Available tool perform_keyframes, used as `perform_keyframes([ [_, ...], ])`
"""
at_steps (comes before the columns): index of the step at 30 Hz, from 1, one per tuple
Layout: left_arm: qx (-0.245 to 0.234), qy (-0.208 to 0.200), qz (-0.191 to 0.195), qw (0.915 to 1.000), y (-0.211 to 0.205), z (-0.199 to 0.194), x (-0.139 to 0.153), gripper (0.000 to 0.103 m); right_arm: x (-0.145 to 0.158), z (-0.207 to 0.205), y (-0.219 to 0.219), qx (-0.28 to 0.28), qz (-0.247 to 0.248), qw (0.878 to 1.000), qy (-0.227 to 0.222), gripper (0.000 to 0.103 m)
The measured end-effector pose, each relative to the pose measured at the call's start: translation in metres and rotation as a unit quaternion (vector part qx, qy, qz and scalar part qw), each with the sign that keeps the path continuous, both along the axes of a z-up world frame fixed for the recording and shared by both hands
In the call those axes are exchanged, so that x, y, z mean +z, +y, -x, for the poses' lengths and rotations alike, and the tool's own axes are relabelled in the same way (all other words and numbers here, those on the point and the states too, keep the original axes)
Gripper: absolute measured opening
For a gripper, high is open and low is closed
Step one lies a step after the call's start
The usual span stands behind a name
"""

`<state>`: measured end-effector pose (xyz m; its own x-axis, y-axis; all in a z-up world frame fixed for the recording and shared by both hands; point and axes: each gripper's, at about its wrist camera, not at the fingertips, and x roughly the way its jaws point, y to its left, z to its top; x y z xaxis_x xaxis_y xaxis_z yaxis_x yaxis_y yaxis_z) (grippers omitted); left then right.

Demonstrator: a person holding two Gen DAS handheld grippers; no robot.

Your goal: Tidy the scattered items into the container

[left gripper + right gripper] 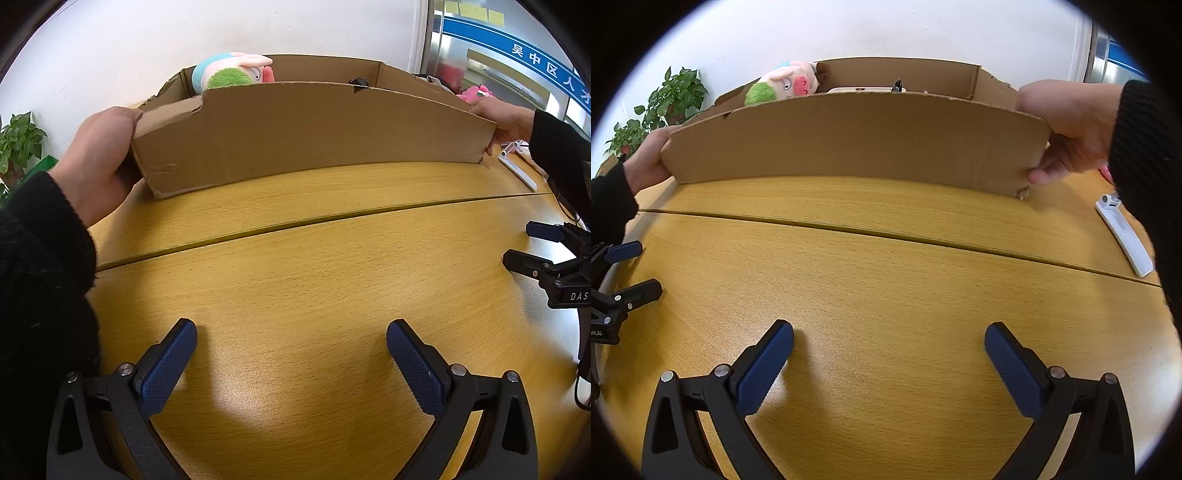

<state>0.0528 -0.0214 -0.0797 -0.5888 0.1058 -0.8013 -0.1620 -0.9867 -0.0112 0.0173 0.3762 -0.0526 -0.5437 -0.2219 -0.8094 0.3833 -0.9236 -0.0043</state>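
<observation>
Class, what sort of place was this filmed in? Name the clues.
Probably an office or public service room: pale wooden desks pushed together, a blue wall sign with Chinese characters, a potted green plant.

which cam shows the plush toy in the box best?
Right wrist view: the plush toy shows its face, pink snout and green tuft above the cardboard box wall. Left wrist view catches it more side-on, face mostly hidden.
</observation>
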Motion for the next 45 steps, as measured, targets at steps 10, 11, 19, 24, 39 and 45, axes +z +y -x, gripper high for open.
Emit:
perform_keyframes([
  [10,0.000,0.000,0.001,1.0000,-0.001,0.001,-0.001,0.103,-0.002,-0.001,-0.007,0.000,-0.003,1.000,-0.004,0.103],
  [11,0.000,0.000,0.001,1.0000,-0.001,0.000,0.000,0.103,-0.003,-0.001,-0.008,0.000,-0.003,1.000,-0.004,0.103],
  [19,0.002,0.001,0.002,1.0000,0.000,0.000,0.000,0.103,-0.012,0.000,-0.020,0.000,-0.006,1.000,-0.005,0.103],
  [24,0.003,0.001,0.002,1.0000,0.000,-0.001,0.000,0.103,-0.012,0.002,-0.024,-0.001,-0.006,1.000,-0.008,0.103],
  [39,0.003,0.001,0.002,1.0000,0.002,-0.003,0.002,0.103,-0.035,0.028,-0.028,-0.003,-0.003,1.000,-0.009,0.103],
  [45,0.005,0.001,0.002,1.0000,0.002,-0.003,0.002,0.103,-0.057,0.036,-0.032,-0.004,-0.003,1.000,-0.008,0.103],
])
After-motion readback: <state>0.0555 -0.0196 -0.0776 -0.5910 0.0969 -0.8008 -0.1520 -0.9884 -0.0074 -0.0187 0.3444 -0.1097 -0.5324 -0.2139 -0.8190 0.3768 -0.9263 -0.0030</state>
